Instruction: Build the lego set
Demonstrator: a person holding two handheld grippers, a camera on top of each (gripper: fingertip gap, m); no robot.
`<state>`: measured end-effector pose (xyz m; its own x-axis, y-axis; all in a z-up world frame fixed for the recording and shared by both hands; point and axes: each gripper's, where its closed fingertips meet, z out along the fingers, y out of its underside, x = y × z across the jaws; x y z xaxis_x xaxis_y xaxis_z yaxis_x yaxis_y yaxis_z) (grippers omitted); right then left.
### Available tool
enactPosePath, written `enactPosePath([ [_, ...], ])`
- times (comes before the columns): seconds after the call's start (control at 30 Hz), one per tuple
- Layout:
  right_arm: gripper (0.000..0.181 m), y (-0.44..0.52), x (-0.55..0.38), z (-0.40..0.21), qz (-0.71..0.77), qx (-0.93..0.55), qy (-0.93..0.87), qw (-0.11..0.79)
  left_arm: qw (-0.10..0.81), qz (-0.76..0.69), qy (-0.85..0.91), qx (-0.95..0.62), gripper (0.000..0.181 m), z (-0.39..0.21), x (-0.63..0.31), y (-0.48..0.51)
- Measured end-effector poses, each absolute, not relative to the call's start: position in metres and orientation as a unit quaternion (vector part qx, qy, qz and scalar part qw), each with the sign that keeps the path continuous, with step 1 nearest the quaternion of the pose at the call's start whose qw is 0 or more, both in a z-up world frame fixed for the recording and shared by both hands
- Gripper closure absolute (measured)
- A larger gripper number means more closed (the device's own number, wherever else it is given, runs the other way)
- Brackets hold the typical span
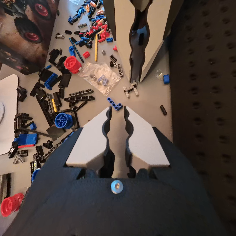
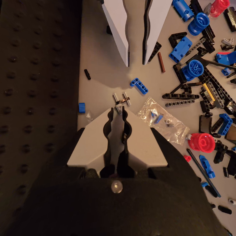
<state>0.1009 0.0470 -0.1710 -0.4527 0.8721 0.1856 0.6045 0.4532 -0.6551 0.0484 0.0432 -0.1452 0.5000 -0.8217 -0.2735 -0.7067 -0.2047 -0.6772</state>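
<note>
Small axle sub-assembly point(image 2: 121, 100) at frame centre on the tabletop point(image 2: 102, 81), one grey axle tip between the right hand-held gripper's point(image 2: 117, 110) narrowly parted fingers; whether it is clamped, I cannot tell.
Left hand-held gripper point(image 1: 117, 108) is slightly open and empty, just below one blue L-beam point(image 1: 114, 103). Two joined axles are the only assembly visible; most parts lie loose.

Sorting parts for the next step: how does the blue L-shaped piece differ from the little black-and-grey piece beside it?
The blue L-shaped piece is one bent beam with holes; the black-and-grey piece is a black bar crossed by two grey rods. The blue one lies free; the right gripper has a grey rod's end between its tips. Both rest on the table.
</note>
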Motion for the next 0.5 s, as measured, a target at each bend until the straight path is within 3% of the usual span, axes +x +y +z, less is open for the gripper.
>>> enactPosePath([
  [0.1,0.177,0.046,0.099,-0.173,0.255,-0.451,-0.817,0.254,0.386,-0.073,0.496,-0.774,0.163,-0.149,0.049,0.043],
  [0.5,0.178,0.047,0.099,-0.141,0.303,-0.445,-0.783,0.311,0.399,-0.083,0.491,-0.77,0.16,-0.146,0.053,0.045],
])
